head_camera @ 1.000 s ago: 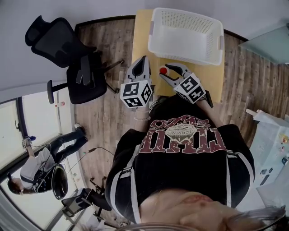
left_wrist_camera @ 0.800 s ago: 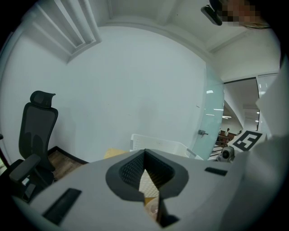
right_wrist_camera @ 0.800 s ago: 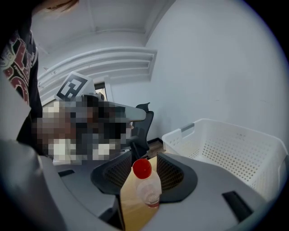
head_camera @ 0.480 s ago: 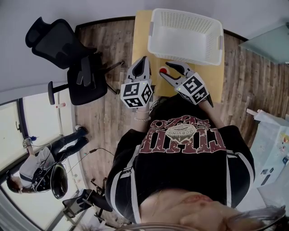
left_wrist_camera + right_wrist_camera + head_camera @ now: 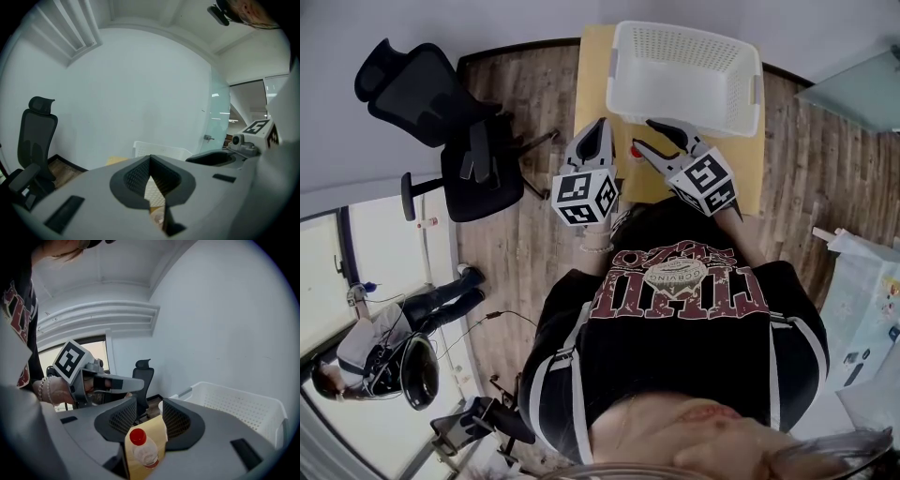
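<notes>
Two grippers hang over the near edge of the table (image 5: 594, 66), side by side, just apart.

L gripper (image 5: 600, 125): in its own view (image 5: 150, 160) the jaws meet at the tips, nothing held. It sits just left of the bottle.

R gripper (image 5: 649, 135): jaws wide apart (image 5: 149, 405), gripping nothing. The bottle (image 5: 142, 452) shows low in the gap betw. them, standing on the table w/ its red cap (image 5: 137, 437) up. You can't tell if either pad touches it. From the head view only the cap (image 5: 635, 149) peeks out beside the R jaw.

White basket (image 5: 686, 32) stands just beyond both grippers. Black chair (image 5: 441, 103) is on the floor, well left.
</notes>
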Demonstrator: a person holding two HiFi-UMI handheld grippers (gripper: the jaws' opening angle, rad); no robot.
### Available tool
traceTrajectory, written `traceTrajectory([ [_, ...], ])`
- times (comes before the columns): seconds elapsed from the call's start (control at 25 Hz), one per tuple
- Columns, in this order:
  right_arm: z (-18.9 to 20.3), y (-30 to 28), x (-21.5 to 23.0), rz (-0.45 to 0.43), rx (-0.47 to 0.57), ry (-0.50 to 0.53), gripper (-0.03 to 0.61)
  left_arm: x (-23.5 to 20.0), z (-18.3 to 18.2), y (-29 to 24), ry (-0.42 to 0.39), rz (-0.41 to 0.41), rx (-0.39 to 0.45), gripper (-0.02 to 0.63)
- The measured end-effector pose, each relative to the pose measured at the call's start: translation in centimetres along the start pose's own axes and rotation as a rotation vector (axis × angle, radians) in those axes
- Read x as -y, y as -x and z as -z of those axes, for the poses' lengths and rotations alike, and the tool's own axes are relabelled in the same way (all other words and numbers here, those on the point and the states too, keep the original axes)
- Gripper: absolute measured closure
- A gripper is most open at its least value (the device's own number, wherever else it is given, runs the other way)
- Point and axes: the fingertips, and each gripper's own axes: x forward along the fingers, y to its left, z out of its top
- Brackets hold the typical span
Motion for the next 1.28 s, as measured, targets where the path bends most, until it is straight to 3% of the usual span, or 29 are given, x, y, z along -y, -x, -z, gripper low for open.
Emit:
traceTrajectory([
  [0.4,-2.8,1.7,1.9,0.078,0.101,-0.039,0.413,2.4,-0.1,-0.4,-0.017,0.042,0.002,0.566],
  [1.28,-2.8,5.5,5.6,0.187,0.12,-0.06,0.436,6.9,-0.4,-2.0,-0.063,0.127,-0.005,0.566],
])
